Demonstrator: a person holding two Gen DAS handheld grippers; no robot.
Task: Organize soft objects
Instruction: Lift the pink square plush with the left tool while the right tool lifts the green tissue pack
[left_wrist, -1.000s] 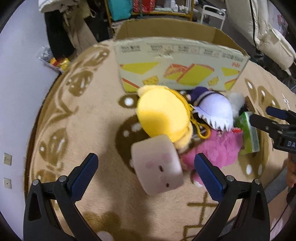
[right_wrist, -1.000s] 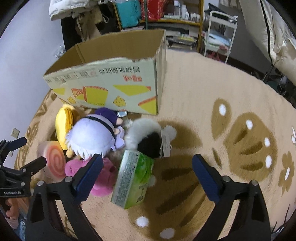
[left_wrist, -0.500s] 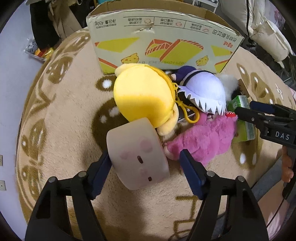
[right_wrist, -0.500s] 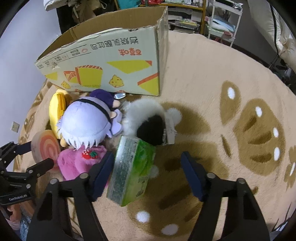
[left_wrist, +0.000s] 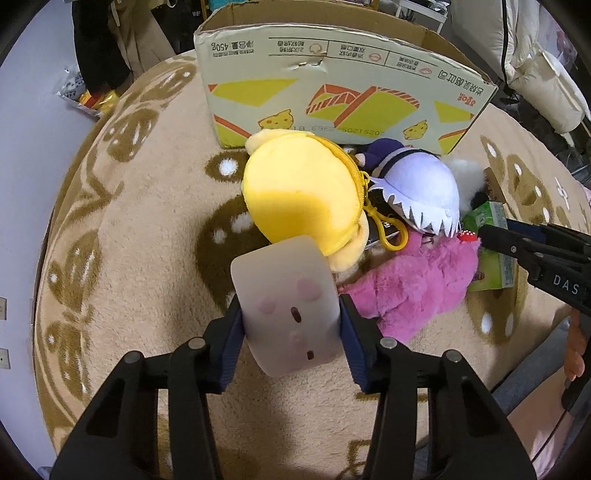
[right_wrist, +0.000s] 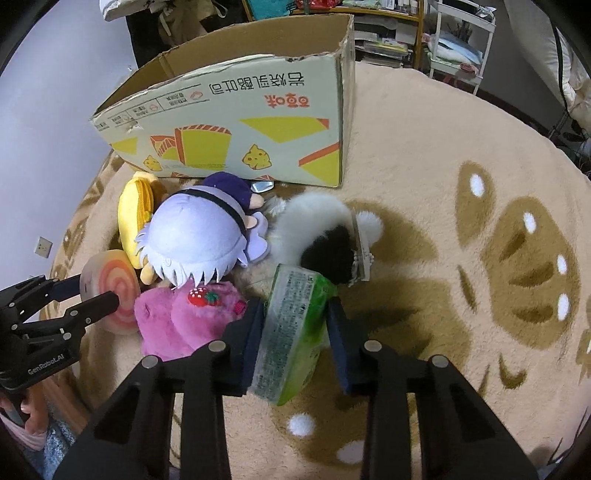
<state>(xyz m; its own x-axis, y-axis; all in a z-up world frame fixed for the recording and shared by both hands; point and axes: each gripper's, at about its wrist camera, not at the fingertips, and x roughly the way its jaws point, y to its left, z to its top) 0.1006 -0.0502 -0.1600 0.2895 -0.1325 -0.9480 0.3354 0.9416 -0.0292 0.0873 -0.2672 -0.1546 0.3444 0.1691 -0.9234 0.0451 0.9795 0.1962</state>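
My left gripper (left_wrist: 291, 328) is shut on a pale pink roll-cake squishy (left_wrist: 286, 306), its swirl end visible in the right wrist view (right_wrist: 110, 288). My right gripper (right_wrist: 295, 332) is shut on a green tissue pack (right_wrist: 295, 325), which also shows in the left wrist view (left_wrist: 491, 240). Between them lie a yellow plush pouch (left_wrist: 299, 195), a lilac-haired plush doll (right_wrist: 195, 236), a pink fuzzy plush (left_wrist: 406, 288) and a black-and-white fluffy plush (right_wrist: 325, 232). An open cardboard box (right_wrist: 240, 122) stands behind the pile.
Everything sits on a round beige rug (right_wrist: 424, 166) with brown paw prints. Shelves and a white cart (right_wrist: 458, 37) stand beyond the box. A snack bag (left_wrist: 88, 98) lies on the floor at the rug's far left edge.
Both grippers moved forward and closed: the left around the roll-cake squishy, the right around the green tissue pack.
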